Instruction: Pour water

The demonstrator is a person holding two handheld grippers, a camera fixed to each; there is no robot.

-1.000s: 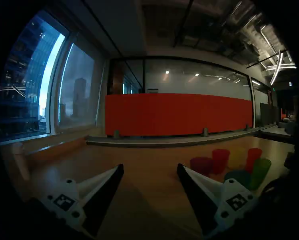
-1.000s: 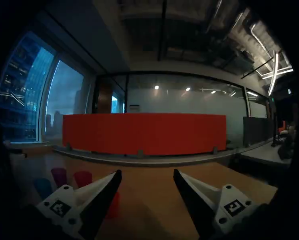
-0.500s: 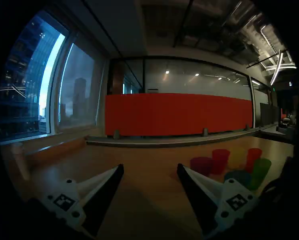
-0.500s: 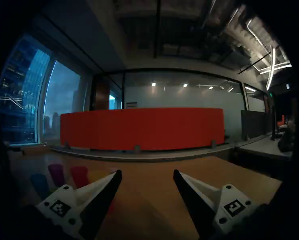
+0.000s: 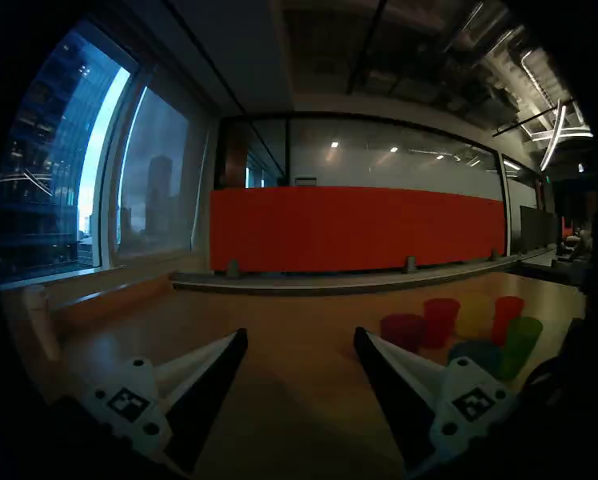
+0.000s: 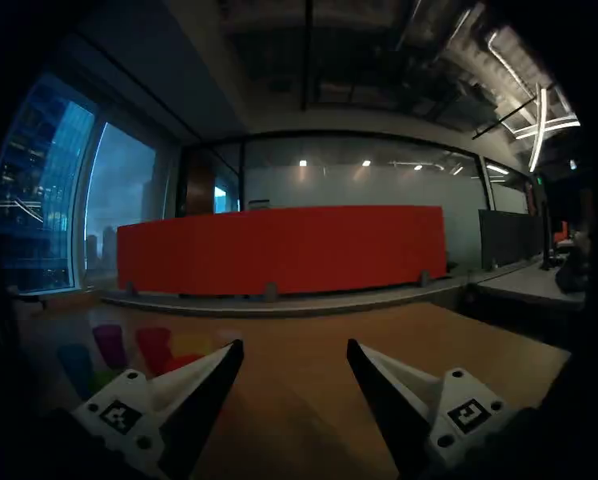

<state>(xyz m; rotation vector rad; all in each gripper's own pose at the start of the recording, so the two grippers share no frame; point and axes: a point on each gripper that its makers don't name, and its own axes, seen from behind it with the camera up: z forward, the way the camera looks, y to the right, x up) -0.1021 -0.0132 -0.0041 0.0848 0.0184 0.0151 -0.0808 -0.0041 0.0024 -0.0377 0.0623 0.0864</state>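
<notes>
Since a second ago, re-aimed slightly lower: right gripper (image 6: 293,346). Shifted upward and a little left in right gripper view: red partition (image 6: 279,248), cups (image 6: 153,348). More exposed above finger: yellow cup (image 6: 191,344).
</notes>
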